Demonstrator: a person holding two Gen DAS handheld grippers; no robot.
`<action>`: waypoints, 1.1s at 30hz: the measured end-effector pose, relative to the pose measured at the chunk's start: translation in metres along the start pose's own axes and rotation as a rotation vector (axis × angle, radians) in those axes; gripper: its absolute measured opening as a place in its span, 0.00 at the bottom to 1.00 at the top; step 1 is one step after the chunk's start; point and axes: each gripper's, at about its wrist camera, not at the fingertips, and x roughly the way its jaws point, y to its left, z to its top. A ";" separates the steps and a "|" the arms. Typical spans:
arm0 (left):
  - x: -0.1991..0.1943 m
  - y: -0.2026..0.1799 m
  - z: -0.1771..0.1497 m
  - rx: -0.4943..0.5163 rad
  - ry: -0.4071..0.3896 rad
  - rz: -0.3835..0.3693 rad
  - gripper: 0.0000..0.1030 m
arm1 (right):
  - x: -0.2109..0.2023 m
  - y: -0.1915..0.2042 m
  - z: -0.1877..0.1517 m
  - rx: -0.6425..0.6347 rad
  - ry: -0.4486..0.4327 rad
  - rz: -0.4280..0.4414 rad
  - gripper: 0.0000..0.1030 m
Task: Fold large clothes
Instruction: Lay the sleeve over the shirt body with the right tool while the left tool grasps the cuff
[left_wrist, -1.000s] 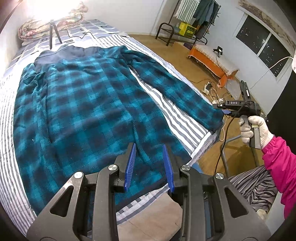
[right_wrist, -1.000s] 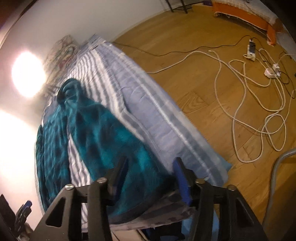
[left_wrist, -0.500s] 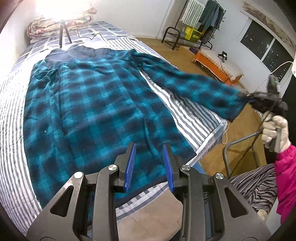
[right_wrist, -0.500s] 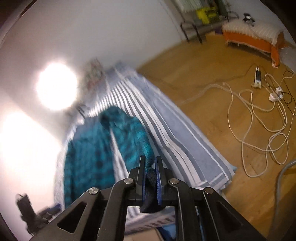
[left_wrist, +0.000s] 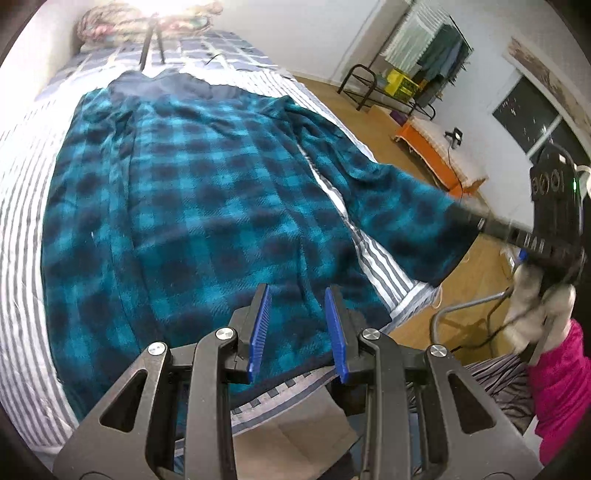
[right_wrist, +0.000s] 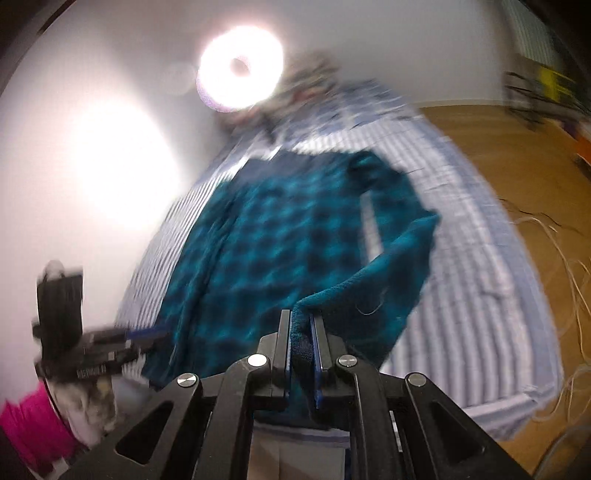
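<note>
A: Robe pos?
B: Flat on striped bed, sleeve lifted off it.
A: R gripper?
B: Clamped on sleeve cuff.
A: L gripper?
B: Jaws part-open, nothing between, above robe hem nr bed edge.

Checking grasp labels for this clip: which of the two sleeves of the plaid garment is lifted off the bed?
The sleeve nearer the wooden floor: the right gripper has its cuff pinched and raised. The other sleeve lies flat by the wall.
</note>
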 end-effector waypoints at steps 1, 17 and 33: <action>0.002 0.005 -0.001 -0.024 0.005 -0.010 0.29 | 0.010 0.007 -0.003 -0.019 0.028 0.016 0.06; 0.050 0.019 -0.012 -0.121 0.122 -0.078 0.46 | 0.036 0.008 0.001 -0.096 0.202 0.258 0.35; 0.113 -0.025 -0.020 0.098 0.195 -0.020 0.45 | 0.097 -0.160 0.129 0.300 0.010 0.103 0.44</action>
